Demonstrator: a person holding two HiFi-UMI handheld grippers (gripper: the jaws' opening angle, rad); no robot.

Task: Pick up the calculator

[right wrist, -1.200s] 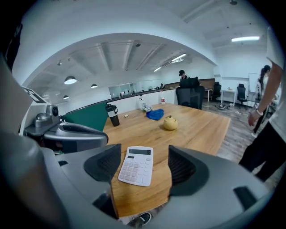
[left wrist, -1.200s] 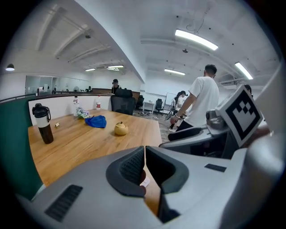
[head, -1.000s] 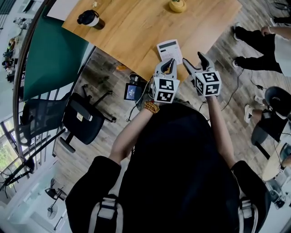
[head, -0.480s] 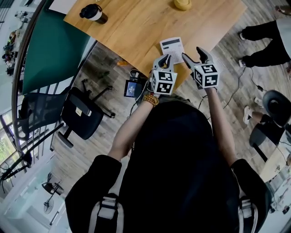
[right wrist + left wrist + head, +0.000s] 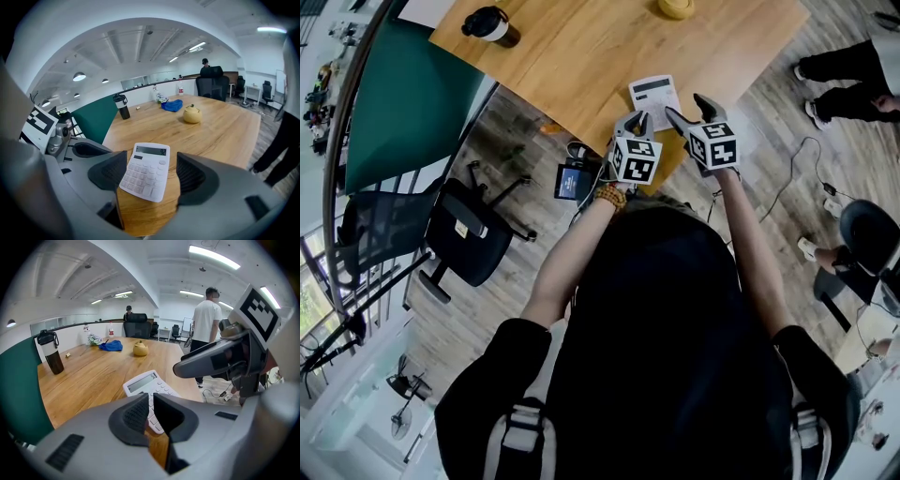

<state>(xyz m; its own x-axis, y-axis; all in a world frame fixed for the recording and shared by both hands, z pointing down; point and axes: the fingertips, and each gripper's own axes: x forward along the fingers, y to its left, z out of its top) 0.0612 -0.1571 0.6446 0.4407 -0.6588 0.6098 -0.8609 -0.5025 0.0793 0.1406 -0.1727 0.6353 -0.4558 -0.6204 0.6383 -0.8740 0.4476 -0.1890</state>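
A white calculator (image 5: 654, 95) lies flat near the closest corner of the wooden table (image 5: 581, 56), display end away from me. My left gripper (image 5: 635, 122) hovers just short of its near edge, jaws shut with nothing in them. In the left gripper view the calculator (image 5: 149, 383) shows just past the closed gripper (image 5: 151, 409). My right gripper (image 5: 690, 107) is to the right of the calculator, open. In the right gripper view the calculator (image 5: 146, 169) sits framed between the wide jaws of the gripper (image 5: 152, 174), and neither pad touches it.
A black tumbler (image 5: 490, 26) stands at the table's far left and a yellow pot (image 5: 192, 114) and blue cloth (image 5: 172, 105) farther back. A green partition (image 5: 412, 103) and an office chair (image 5: 469, 239) are left of the table. A person's legs (image 5: 848, 66) are on the right.
Both grippers have sunk and moved forward toward the calculator. The person standing at the right has shifted.
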